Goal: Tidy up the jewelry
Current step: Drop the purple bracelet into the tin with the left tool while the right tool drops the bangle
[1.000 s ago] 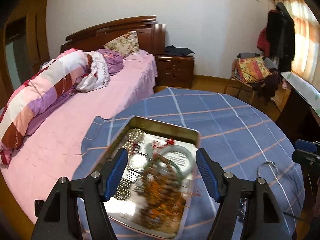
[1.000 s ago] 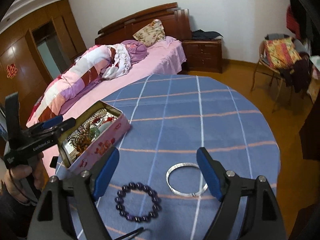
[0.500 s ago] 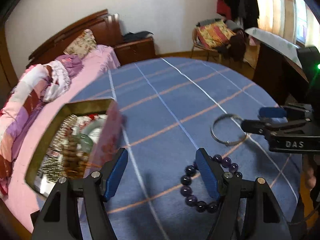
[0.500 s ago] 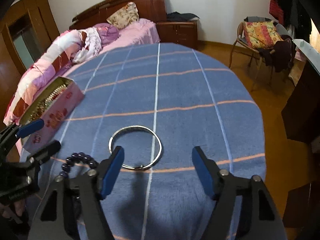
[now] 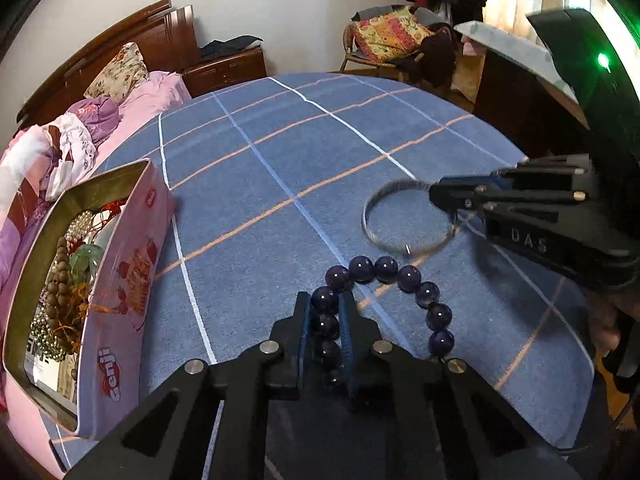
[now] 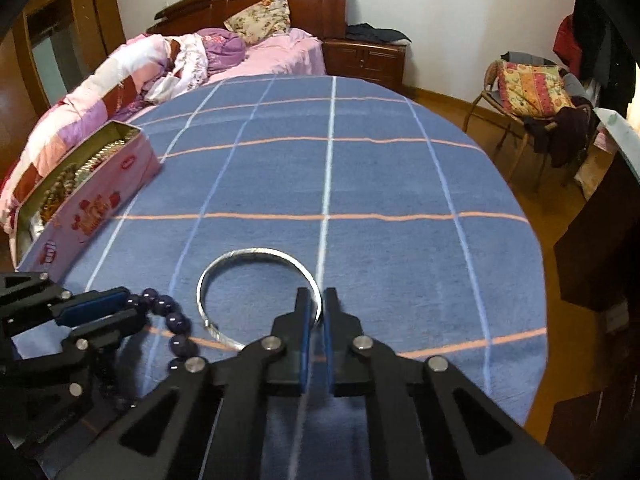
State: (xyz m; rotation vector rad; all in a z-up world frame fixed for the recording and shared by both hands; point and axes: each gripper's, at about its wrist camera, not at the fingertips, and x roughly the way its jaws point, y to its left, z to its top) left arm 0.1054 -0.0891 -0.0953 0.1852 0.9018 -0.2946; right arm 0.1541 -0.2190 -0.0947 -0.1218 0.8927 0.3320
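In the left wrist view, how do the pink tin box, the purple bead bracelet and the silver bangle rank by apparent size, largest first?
1. Pink tin box, clearly the largest.
2. Purple bead bracelet and silver bangle look about alike. The bracelet lies nearer the camera and the left gripper hides part of it, so I do not rank them.

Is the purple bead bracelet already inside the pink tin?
No, the purple bead bracelet lies on the blue tablecloth, pinched by the left tool, apart from the pink tin.

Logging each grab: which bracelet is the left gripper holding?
The purple bead bracelet, clamped by the left gripper; the plain silver bangle is in the right gripper.
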